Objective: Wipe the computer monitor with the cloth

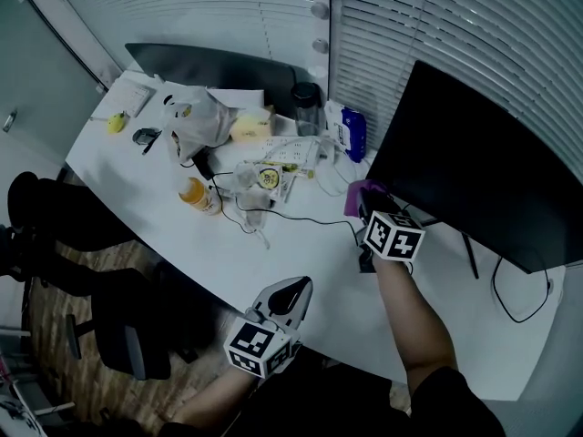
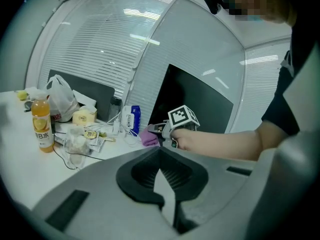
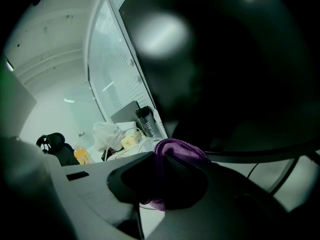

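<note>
The head view looks steeply down on the counter (image 1: 182,235), with the monitor (image 1: 474,180) at its right. The left gripper view sits low at the counter's near edge, facing across to the right tongs (image 2: 155,129) and the monitor; the right gripper view looks up from just under the dark screen, past the cloth (image 3: 175,151) pinched in its tongs. All three share the orange bottle (image 1: 195,194).
</note>
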The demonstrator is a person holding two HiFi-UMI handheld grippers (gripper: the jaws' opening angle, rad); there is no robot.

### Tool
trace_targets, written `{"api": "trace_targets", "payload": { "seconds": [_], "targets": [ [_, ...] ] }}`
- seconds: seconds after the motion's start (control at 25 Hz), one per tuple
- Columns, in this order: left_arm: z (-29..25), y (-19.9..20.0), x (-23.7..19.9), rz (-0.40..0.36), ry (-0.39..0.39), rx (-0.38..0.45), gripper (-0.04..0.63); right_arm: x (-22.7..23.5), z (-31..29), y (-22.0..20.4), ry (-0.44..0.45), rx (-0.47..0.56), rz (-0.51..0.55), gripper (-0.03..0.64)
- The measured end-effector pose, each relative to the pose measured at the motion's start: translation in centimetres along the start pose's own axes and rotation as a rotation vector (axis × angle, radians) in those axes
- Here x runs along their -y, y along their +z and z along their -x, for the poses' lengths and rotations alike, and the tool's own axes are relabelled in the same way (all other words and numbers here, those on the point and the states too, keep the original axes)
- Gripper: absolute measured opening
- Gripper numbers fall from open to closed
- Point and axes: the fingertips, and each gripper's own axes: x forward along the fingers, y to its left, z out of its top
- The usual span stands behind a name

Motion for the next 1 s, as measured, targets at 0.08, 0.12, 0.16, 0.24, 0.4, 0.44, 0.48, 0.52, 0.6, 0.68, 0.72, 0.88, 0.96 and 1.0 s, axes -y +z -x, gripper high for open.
{"api": "trace_targets", "payload": {
  "seconds": [0.08,0.12,0.16,0.24,0.4,0.44,0.48,0.52,0.6,0.68,0.72,0.88,0.96,1.0],
  "targets": [
    [0.0,-0.1,-0.1,-0.002,-0.012,-0.004,0.005,-0.1,-0.1,-0.2,-0.007,0.001,-0.005,0.075],
    [0.0,-0.3,-0.1,-0.002,-0.017,-0.008,0.005,-0.2,-0.1,-0.3,-0.009,0.000,-0.009,0.075],
    [0.0,-0.4,-0.2,-0.002,-0.021,-0.012,0.005,-0.3,-0.1,-0.3,-0.009,0.000,-0.011,0.075],
    [0.0,-0.5,-0.3,-0.002,-0.028,-0.015,0.005,-0.7,-0.3,-0.2,-0.004,-0.001,-0.007,0.075],
    [0.0,-0.3,-0.3,-0.010,-0.043,-0.010,0.005,-1.4,-0.5,0.0,0.005,0.004,0.001,0.075],
    [0.0,-0.2,-0.4,-0.011,-0.043,-0.010,0.005,-1.5,-0.5,0.0,0.004,0.006,-0.002,0.075],
    [-0.1,-0.2,-0.5,-0.010,-0.042,-0.010,0.005,-1.6,-0.5,0.1,0.005,0.006,-0.004,0.075],
    [-0.1,-0.1,-0.6,-0.007,-0.039,-0.011,0.005,-1.7,-0.5,0.2,0.008,0.006,-0.005,0.075],
    [-0.3,0.0,-0.7,0.003,-0.035,-0.012,0.005,-1.9,-0.6,0.5,0.017,0.008,-0.004,0.075],
    [-0.4,0.0,-0.6,0.004,-0.038,-0.012,0.005,-1.7,-0.7,0.6,0.014,0.006,-0.008,0.075],
    [-0.4,0.0,-0.5,0.001,-0.041,-0.012,0.005,-1.6,-0.8,0.6,0.010,0.006,-0.013,0.075],
    [-0.3,0.0,-0.4,-0.006,-0.047,-0.003,0.005,-1.7,-0.7,1.0,0.005,0.019,-0.020,0.075],
    [-0.2,0.0,-0.1,-0.008,-0.052,-0.002,0.005,-1.9,-0.6,1.4,0.006,0.028,-0.018,0.075],
    [-0.1,0.1,0.0,-0.010,-0.055,-0.001,0.005,-2.0,-0.5,1.6,0.008,0.034,-0.017,0.075]
  ]
}}
